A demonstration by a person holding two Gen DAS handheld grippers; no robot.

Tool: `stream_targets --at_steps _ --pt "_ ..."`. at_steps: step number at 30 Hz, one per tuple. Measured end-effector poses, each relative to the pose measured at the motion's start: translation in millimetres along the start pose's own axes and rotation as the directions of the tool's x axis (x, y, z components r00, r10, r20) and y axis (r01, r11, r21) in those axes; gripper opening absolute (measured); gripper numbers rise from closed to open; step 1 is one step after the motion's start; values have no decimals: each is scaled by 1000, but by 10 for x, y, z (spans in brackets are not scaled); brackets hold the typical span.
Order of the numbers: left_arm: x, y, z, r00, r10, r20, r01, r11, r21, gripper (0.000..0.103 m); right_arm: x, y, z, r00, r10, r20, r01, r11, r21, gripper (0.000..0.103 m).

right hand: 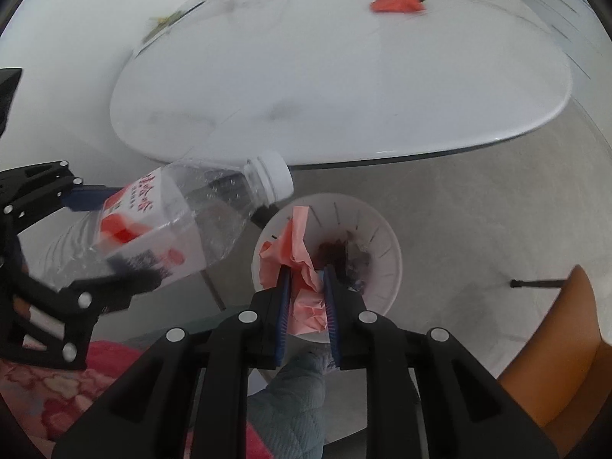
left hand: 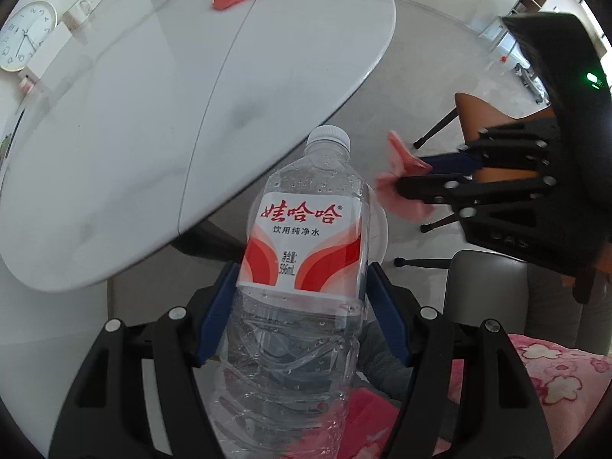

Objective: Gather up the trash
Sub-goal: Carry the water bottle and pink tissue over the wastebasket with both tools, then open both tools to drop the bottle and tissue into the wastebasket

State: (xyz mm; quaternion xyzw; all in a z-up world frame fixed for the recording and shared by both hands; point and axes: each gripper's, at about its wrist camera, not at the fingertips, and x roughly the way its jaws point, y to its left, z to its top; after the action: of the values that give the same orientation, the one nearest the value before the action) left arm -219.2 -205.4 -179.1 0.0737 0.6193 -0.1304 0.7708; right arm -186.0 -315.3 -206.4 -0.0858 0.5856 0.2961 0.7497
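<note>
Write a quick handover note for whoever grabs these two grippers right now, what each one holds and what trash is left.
Left gripper: fingers clamped on the plastic water bottle, off the table.
Right gripper: crumpled pink paper between its fingers, directly over the white bin on the floor; bin already has some dark scraps in it.
Done: both items lifted from the table.
Left: drop the paper, then the bottle, then fetch the red wrapper on the white table.
</note>
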Motion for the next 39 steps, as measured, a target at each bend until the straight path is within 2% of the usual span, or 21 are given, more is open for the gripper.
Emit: stream_targets --at_steps 2,6,8,17,20,23,36,39 --pt "53 -11 -3 1000 1 -10 -2 1000 -7 66 35 7 34 1000 -15 6 15 1000 -27 55" --pt "119 -65 28 1000 2 -18 -2 1000 -6 66 -66 -52 96 999 -45 30 45 999 -19 63" --pt "137 -83 53 1000 -3 -19 3 1000 -5 66 -186 -127 75 996 -78 52 78 997 2 73" --pt "160 -103 53 999 -31 -25 32 999 27 66 -533 -439 5 988 -128 87 118 987 107 77" --pt "177 -189 92 998 -49 -32 50 998 38 84 -599 -487 -28 986 -135 97 124 986 112 77" --pt "116 -264 114 999 -48 -13 49 997 60 91 -624 -518 -31 985 -133 105 120 985 121 77" --pt "-52 -289 272 1000 -4 15 3 1000 22 91 -805 -561 -8 982 -116 147 99 988 123 78" --pt "-83 -291 285 1000 9 17 -9 1000 19 92 -866 -531 13 978 -125 166 107 988 113 84"
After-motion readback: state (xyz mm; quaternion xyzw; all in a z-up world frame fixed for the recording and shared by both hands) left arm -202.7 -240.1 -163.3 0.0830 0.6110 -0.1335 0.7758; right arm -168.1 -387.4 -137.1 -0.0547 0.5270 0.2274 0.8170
